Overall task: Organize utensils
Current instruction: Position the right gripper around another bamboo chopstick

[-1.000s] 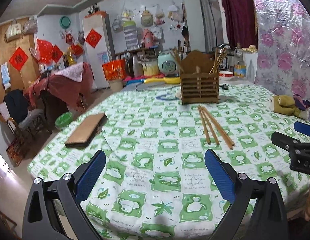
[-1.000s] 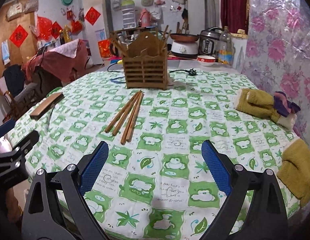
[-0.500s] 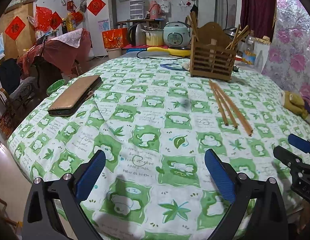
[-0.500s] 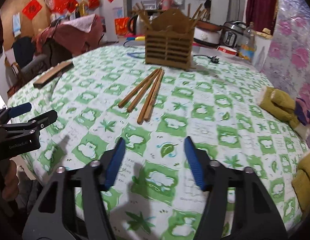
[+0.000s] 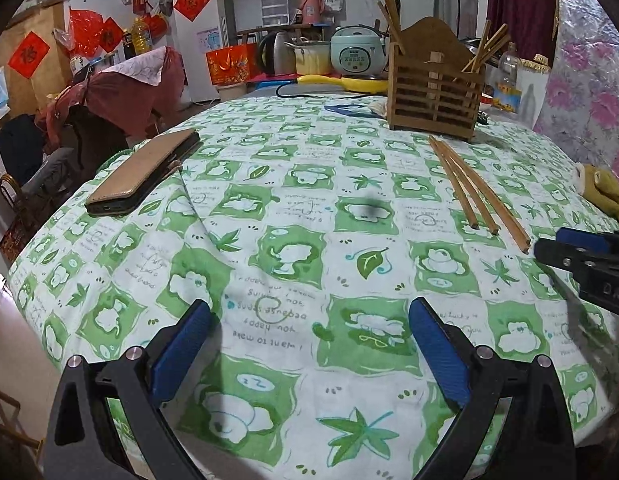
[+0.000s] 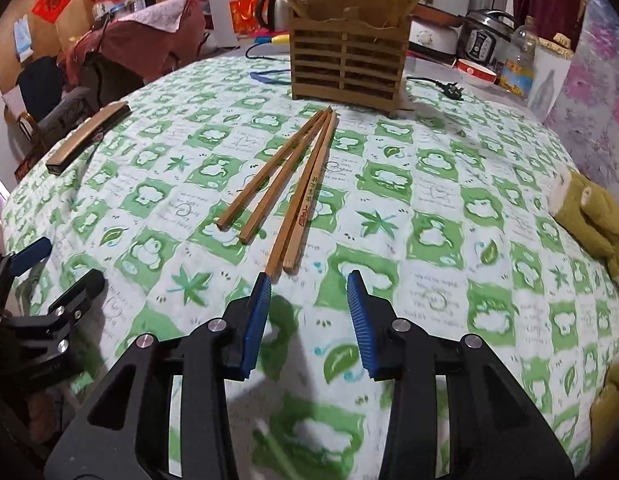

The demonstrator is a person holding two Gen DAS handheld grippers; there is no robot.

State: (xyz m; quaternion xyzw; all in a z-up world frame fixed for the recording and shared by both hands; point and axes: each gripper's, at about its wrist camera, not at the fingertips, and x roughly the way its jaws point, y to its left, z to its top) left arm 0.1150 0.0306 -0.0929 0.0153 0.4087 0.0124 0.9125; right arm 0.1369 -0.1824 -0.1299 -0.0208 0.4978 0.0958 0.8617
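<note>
Several wooden chopsticks lie fanned out on the green-and-white tablecloth, their far tips pointing at a slatted wooden utensil holder that has more chopsticks standing in it. My right gripper is open and empty, low over the cloth, its fingertips just short of the nearest chopstick ends. My left gripper is wide open and empty over bare cloth; the chopsticks and holder lie to its right and farther away.
A brown phone case lies near the table's left edge, also in the right wrist view. Yellow stuffed toys lie at the right edge. A power plug and cord lie beside the holder. Kitchen appliances stand behind the table.
Both grippers have moved forward and lower over the table. My right gripper has narrowed its opening and come right up to the near ends of the chopsticks.
</note>
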